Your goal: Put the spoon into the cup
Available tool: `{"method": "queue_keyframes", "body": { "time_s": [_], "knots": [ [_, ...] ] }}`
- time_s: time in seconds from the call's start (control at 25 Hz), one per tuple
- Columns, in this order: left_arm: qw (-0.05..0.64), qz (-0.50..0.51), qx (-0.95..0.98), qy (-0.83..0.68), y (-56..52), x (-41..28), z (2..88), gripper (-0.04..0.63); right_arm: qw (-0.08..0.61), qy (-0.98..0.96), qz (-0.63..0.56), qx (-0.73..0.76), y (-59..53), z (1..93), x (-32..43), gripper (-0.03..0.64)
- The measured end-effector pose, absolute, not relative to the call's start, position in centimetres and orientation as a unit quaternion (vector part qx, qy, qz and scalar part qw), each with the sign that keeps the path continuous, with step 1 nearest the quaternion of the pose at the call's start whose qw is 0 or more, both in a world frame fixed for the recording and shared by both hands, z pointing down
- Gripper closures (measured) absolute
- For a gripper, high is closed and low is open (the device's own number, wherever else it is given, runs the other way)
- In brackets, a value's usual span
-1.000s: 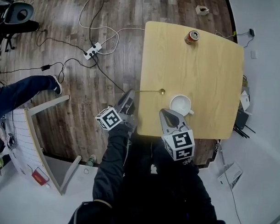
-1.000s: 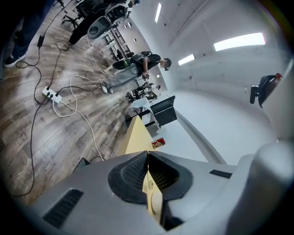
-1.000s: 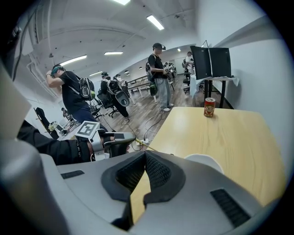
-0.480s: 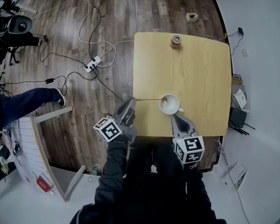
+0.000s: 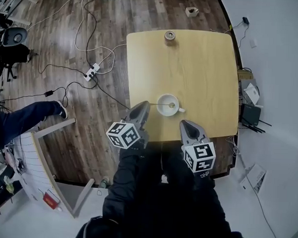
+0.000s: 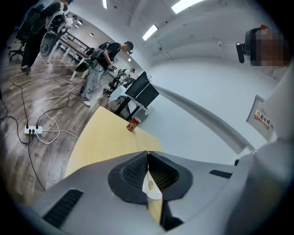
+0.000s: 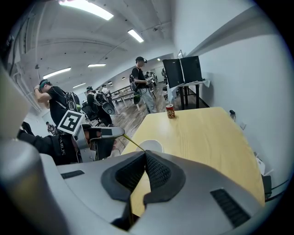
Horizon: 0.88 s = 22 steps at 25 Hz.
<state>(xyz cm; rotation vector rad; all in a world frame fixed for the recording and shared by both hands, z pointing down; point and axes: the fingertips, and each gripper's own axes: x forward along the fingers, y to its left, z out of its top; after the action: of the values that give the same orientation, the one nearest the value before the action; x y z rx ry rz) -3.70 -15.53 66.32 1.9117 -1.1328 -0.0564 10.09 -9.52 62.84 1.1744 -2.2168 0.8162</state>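
A pale wooden table [image 5: 204,69] stands on dark plank floor [image 5: 118,12] strewn with cables [image 5: 100,51]. A can [image 5: 170,36] sits at its top edge. At frame centre, the spoon [image 5: 161,104] has its bowl over the mouth of the white cup [image 5: 164,110]. The left gripper [image 5: 144,105] clamps the handle, and the right gripper [image 5: 186,123] is closed and empty.

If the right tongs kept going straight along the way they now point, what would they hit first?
Probably the tabletop just short of the white cup: the right tongs point forward and down toward its handle side. Depth is unclear, so the cup itself could come first.
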Motion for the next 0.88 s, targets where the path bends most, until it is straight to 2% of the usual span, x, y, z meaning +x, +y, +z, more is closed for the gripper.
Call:
{"method": "queue_keyframes", "body": {
  "time_s": [0.4,0.88],
  "knots": [
    [0.431,0.032,0.765,-0.478,-15.4,-1.5,68.6,0.558,0.247,-0.809,0.306,0.437,-9.0,63.5,12.5,0.597],
    [0.432,0.039,0.747,-0.503,-15.4,-1.1,69.3,0.557,0.238,-0.811,0.305,0.438,-8.9,63.2,14.2,0.597]
  ]
}}
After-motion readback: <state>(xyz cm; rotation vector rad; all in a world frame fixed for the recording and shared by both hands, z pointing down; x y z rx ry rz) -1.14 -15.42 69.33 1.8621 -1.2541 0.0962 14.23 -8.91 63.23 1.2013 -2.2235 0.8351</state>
